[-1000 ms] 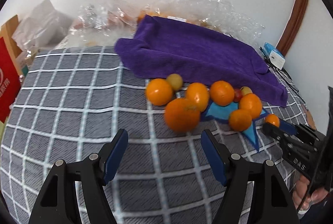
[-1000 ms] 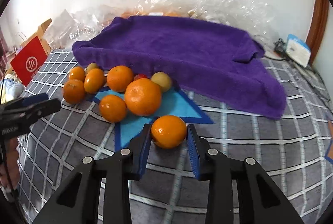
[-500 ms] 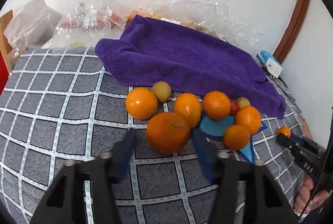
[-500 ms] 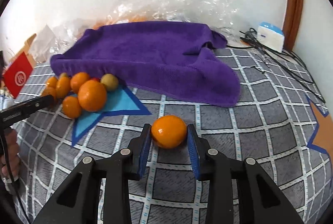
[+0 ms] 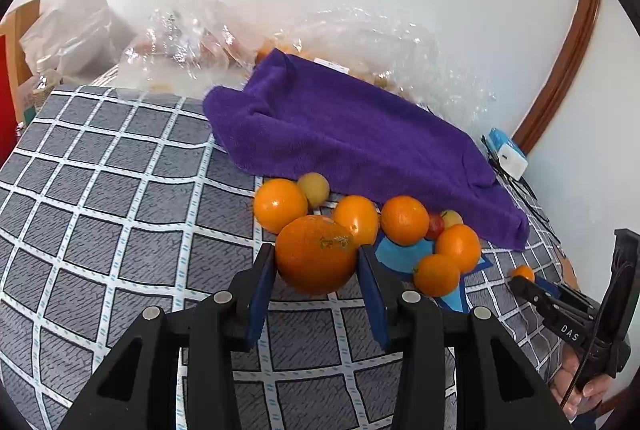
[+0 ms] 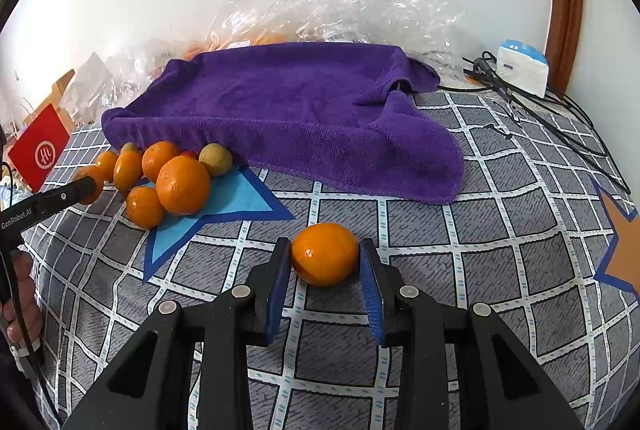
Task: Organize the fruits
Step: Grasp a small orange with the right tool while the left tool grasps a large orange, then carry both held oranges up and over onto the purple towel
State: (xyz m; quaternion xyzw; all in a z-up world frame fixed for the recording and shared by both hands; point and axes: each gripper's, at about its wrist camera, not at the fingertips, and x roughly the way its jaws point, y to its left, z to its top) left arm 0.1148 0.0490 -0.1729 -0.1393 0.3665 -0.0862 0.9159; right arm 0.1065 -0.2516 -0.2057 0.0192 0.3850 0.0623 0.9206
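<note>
My left gripper (image 5: 316,270) is shut on a large orange (image 5: 316,260) at the near edge of a fruit pile. The pile (image 5: 400,222) holds several oranges, a yellow-green fruit (image 5: 313,189) and a small red one, partly on a blue star patch (image 5: 404,254). My right gripper (image 6: 325,262) is shut on a smaller orange (image 6: 325,254), just above the checked cloth, right of the blue star (image 6: 228,202). The pile also shows in the right wrist view (image 6: 176,178).
A purple towel (image 5: 360,138) lies behind the pile. Clear plastic bags (image 6: 340,10) sit against the wall. A white and blue box (image 6: 522,68) with black cables is at the far right. An orange star patch (image 6: 624,246) is at the right edge. A red box (image 6: 38,146) is at the left.
My left gripper moved forward and closed on the large orange. My right gripper carried its orange to the right, away from the pile and off the blue star.
</note>
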